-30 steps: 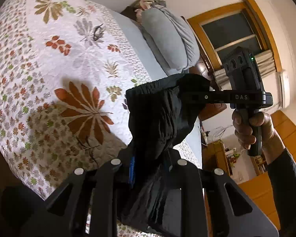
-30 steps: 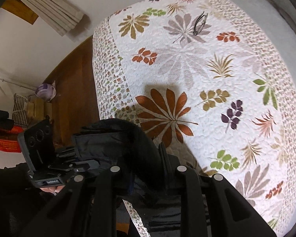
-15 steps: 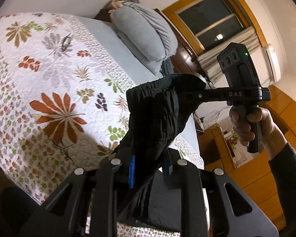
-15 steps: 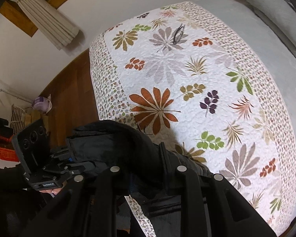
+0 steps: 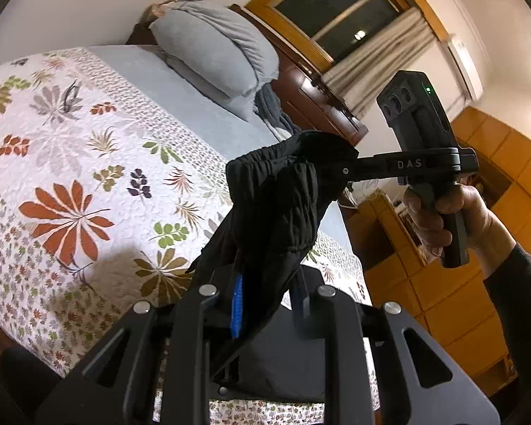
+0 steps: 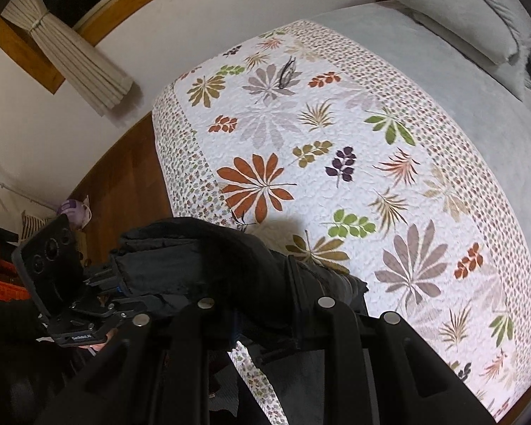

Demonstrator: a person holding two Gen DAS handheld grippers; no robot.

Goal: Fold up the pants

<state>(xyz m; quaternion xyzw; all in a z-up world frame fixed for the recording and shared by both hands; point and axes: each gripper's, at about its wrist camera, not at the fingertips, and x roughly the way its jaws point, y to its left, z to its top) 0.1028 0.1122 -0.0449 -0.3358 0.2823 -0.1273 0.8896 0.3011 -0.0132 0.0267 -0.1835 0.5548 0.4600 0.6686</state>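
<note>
Item: black pants [image 5: 279, 209], soft matte fabric with a gathered elastic waistband, bunched into a crumpled mass and held in the air above the near edge of the bed [image 5: 180, 102], slung between the two grippers.

Left gripper [image 5: 265, 304]: black, flat-plated linkage with round silver pivot pins; its fingers were clamped on the lower part of the fabric, a strip of blue pad showing on the left finger. Seen from the right wrist view, the left gripper [image 6: 124, 279] lay at the near left, its jaws closed on one end of the bundle (the hand behind it was mostly hidden).

Right gripper [image 5: 340, 168]: reached in level from the right, its long black arm marked "DAS", tips buried in the waistband and clenched on it. The right hand [image 5: 439, 219] wrapped the upright handle, fingers curled, dark sleeve at the wrist. In its own view the right gripper [image 6: 262, 311] was covered by cloth draped over its fingers.

Bed covering: white quilted quilt [image 6: 301, 163], stitched texture, printed with large rust, grey, olive and purple leaf sprays and a border of small leaves; plain pale sheet beyond it.

Also logged: plump grey pillow [image 5: 212, 56] at the far end of the bed; beige pleated curtain [image 6: 78, 53] tied back; wood-framed window [image 5: 332, 10]; brown wooden floor [image 6: 120, 184] left of the bed.
</note>
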